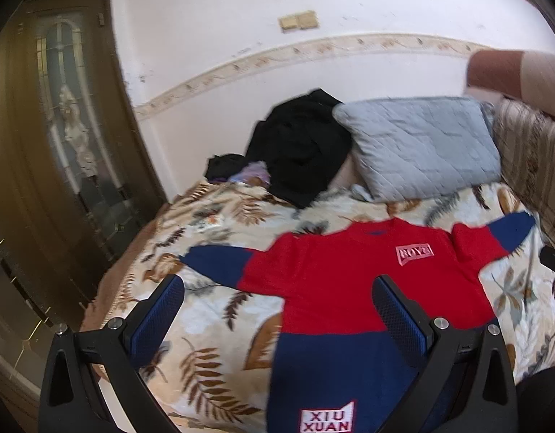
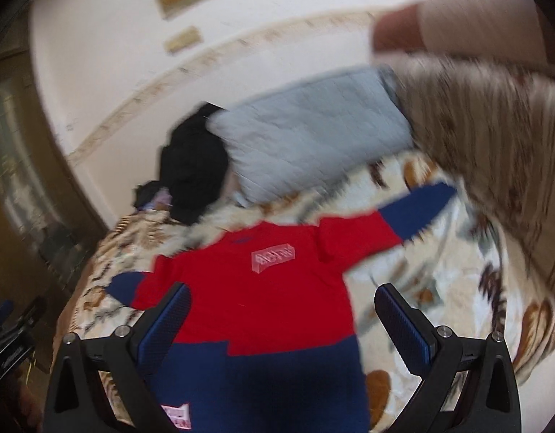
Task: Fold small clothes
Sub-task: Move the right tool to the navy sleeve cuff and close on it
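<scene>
A small red and navy sweater [image 1: 335, 281] lies flat on the leaf-print bedspread [image 1: 212, 324], sleeves spread out to both sides, a white "XIU XUAN" patch at its hem. My left gripper [image 1: 277, 299] is open and empty, hovering above the sweater's left side and lower body. In the right wrist view the sweater [image 2: 263, 299] lies below my right gripper [image 2: 281, 306], which is open and empty above the sweater's right side. The right wrist view is motion-blurred.
A grey quilted pillow [image 1: 421, 148] and a pile of black clothing [image 1: 302, 148] lie at the head of the bed by the white wall. A brown door [image 1: 61, 144] stands at left. A striped headboard cushion [image 1: 537, 166] rises at right.
</scene>
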`<state>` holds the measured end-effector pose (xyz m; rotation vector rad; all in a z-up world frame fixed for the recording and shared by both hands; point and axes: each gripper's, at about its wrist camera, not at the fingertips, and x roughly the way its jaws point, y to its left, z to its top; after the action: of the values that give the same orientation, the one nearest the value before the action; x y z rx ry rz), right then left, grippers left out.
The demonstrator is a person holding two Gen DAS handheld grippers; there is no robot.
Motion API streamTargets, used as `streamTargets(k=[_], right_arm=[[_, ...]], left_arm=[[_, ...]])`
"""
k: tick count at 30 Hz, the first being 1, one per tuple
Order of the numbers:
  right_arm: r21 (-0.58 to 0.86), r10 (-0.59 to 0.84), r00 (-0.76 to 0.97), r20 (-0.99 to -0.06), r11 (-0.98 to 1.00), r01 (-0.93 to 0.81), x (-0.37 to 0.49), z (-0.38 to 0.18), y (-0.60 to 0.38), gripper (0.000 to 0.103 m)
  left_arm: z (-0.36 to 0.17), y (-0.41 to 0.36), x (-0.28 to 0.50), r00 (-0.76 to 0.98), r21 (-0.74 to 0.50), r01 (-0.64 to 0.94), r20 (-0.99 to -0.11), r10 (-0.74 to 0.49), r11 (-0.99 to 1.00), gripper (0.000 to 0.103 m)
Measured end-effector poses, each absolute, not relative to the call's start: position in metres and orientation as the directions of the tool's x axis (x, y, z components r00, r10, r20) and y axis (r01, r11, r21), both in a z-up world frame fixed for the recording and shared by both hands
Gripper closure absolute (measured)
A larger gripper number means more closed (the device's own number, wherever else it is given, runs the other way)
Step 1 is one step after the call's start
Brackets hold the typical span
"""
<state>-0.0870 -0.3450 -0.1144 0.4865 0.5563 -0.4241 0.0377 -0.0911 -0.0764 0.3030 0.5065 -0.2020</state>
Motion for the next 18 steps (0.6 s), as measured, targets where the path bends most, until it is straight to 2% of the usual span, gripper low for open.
streamTargets(k=[4,8,18], right_arm=[[0.354,-0.268,0.713,-0.647,0.724,0.593,-0.09,-0.148,-0.389,0.0],[0.34,-0.304,0.68,-0.667,0.688,0.641,-0.096,-0.16,-0.413,0.0],[0.439,-0.288,0.698,-0.656,0.606,0.663,-0.085,-0.171,-0.516,0.0]], left_arm=[[-0.085,-0.109,0.037,0.839,0.235,0.312,-0.523,-0.151,0.92,0.0],[-0.089,-0.123,0.033,0.836,0.235,0.359,-0.512,-0.199,0.903,0.0],[-0.134,-0.166,0.084,0.815,0.195,0.38,-0.532,-0.228,0.904,0.0]])
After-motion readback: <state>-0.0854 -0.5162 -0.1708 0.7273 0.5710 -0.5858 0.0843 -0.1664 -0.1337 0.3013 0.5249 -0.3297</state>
